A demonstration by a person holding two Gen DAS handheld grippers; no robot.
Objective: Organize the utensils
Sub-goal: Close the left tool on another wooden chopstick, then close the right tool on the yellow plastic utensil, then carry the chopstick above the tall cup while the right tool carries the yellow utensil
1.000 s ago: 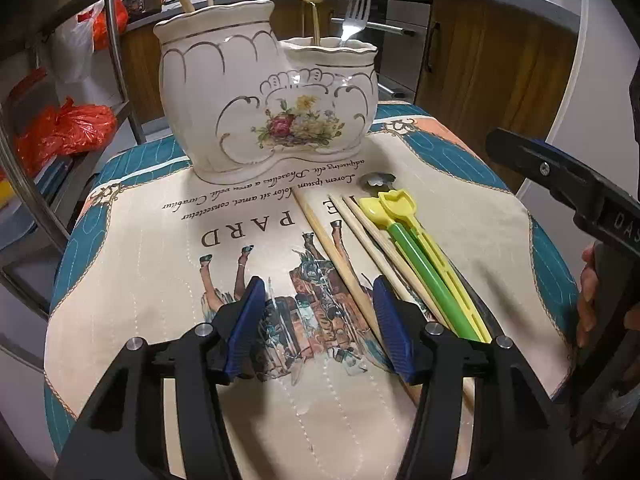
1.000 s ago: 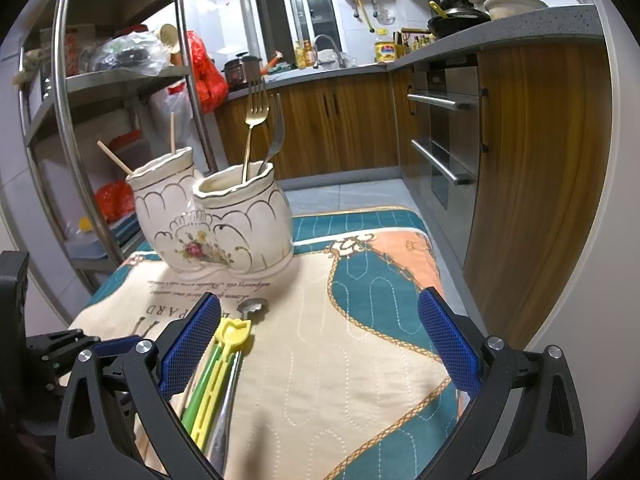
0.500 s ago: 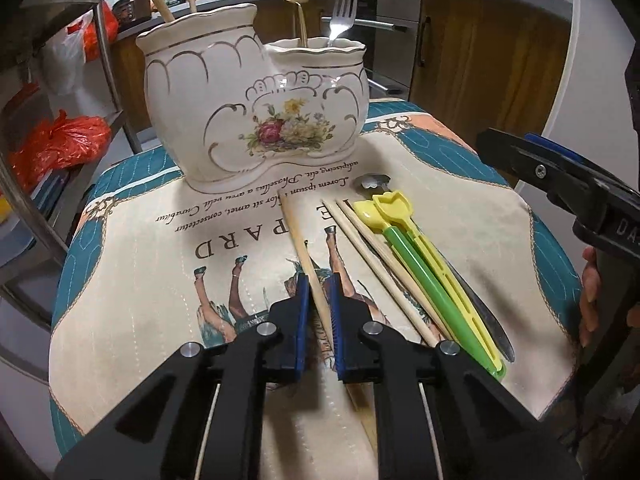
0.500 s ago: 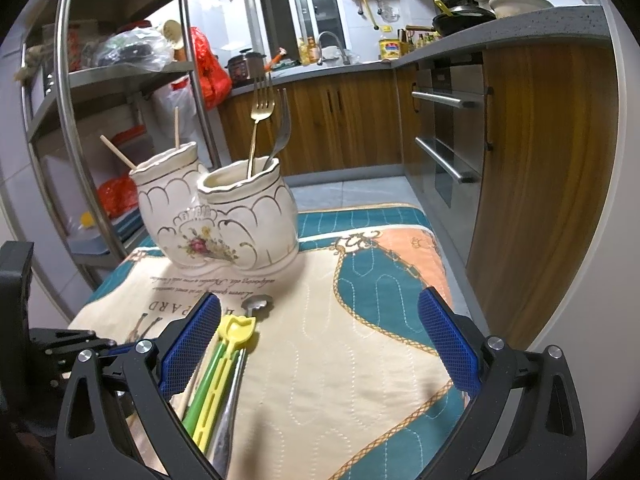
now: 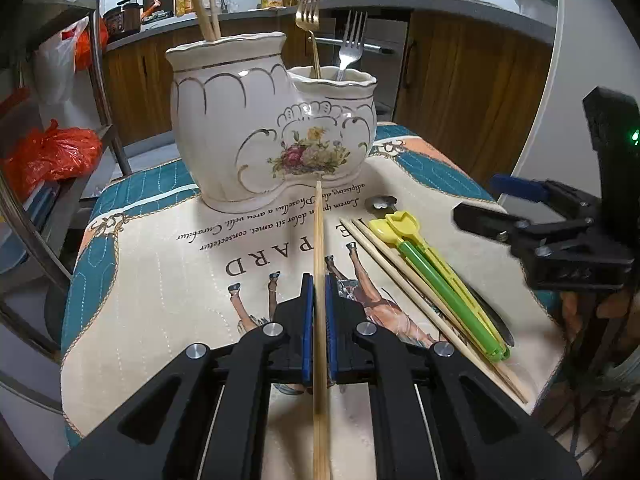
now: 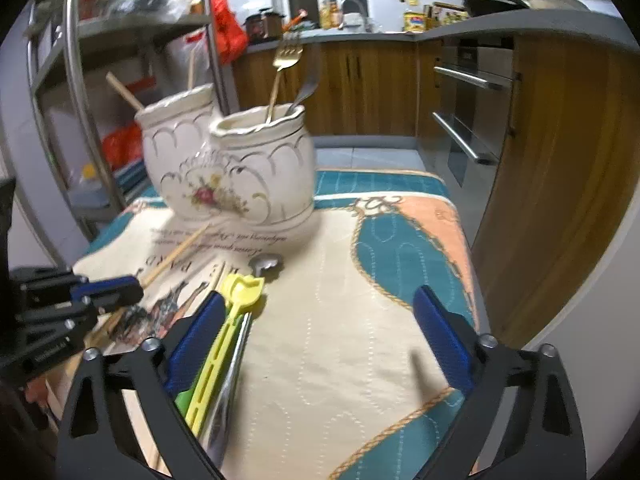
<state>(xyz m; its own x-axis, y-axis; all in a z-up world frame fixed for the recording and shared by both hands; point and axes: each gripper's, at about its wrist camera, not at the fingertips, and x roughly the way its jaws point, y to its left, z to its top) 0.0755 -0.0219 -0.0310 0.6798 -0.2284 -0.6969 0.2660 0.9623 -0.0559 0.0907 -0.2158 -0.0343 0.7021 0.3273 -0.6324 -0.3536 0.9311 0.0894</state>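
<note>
A: Where's the chopstick (image 5: 319,264)?

B: Clamped in the left tongs (image 5: 319,312), which are pressed together on its middle. Its long axis runs straight along them, the far tip pointing at the foot of the ceramic holder (image 5: 256,136) near the bench's (image 5: 152,292) far edge.

A: And the right tongs (image 6: 320,344)?

B: Apart and closing, straddling the yellow spoon (image 6: 224,340) and steel spoon (image 6: 236,360) at the right edge, gripping nothing yet.
</note>
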